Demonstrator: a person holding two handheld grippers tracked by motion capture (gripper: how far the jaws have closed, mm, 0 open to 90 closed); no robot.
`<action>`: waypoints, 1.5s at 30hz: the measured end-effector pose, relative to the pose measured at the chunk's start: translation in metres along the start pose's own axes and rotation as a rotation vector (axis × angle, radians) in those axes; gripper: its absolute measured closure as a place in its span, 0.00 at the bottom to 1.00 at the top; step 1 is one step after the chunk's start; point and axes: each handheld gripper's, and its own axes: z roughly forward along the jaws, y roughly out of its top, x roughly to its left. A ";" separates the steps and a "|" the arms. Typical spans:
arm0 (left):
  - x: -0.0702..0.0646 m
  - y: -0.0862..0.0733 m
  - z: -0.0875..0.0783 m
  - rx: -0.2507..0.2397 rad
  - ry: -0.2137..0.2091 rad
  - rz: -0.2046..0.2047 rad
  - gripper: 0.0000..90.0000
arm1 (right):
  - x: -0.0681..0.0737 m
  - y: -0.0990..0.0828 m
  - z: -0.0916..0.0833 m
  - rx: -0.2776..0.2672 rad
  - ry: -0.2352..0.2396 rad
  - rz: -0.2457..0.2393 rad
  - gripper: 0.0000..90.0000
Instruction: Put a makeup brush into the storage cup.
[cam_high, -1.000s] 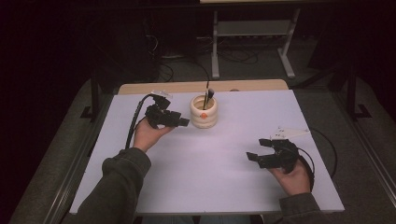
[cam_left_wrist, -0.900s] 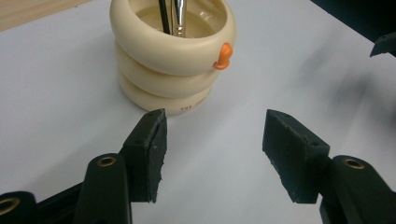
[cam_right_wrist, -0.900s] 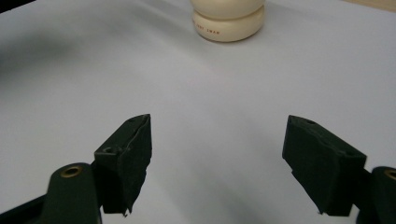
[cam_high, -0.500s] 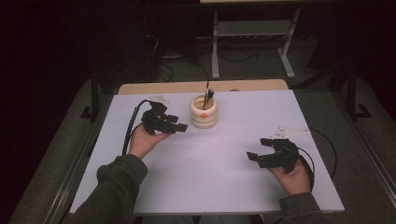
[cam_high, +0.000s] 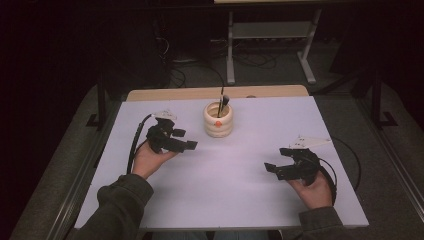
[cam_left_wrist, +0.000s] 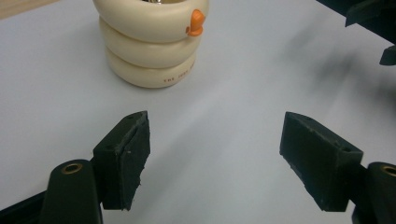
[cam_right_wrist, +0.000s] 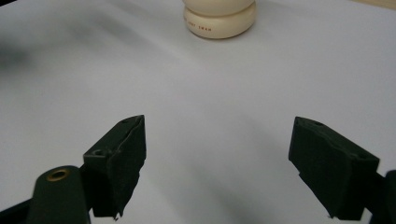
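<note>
Left tongs (cam_high: 186, 145) sit wide apart, nothing between the black pads, and the jaws have just been opening further; in the left gripper view (cam_left_wrist: 215, 158) only bare white surface shows in the gap. They point toward the middle of the table (cam_high: 240, 200), held in the person's left hand (cam_high: 150, 159), with a black cable looping back from them along the wrist.

Right tongs (cam_high: 272, 170) are spread just as wide and have also just been opening, gripping nothing; the right gripper view (cam_right_wrist: 217, 163) shows plain white tabletop between the two pads. The right hand (cam_high: 314, 190) holds them low near the table's right side, jaws pointing left.

Out ahead of both stands the cream ribbed ceramic holder (cam_high: 218, 120), a stack of three rounded rings with a small orange knob on its front. It is upright near the far edge of the table, just beside the left tongs and well apart from the right ones. A dark-handled brush (cam_high: 223, 104) stands in its mouth, leaning slightly. In the left gripper view the holder (cam_left_wrist: 149, 42) rises just past the left pad, untouched.
</note>
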 end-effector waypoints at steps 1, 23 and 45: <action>0.000 -0.001 -0.001 -0.001 0.000 0.008 0.26 | 0.000 0.000 0.000 0.001 -0.001 -0.001 0.20; -0.011 -0.026 -0.016 -0.019 -0.004 0.014 0.23 | 0.002 0.000 0.002 0.012 -0.007 0.008 0.19; -0.023 -0.044 -0.034 -0.050 0.012 0.036 0.21 | 0.004 0.000 0.004 0.012 -0.003 -0.004 0.19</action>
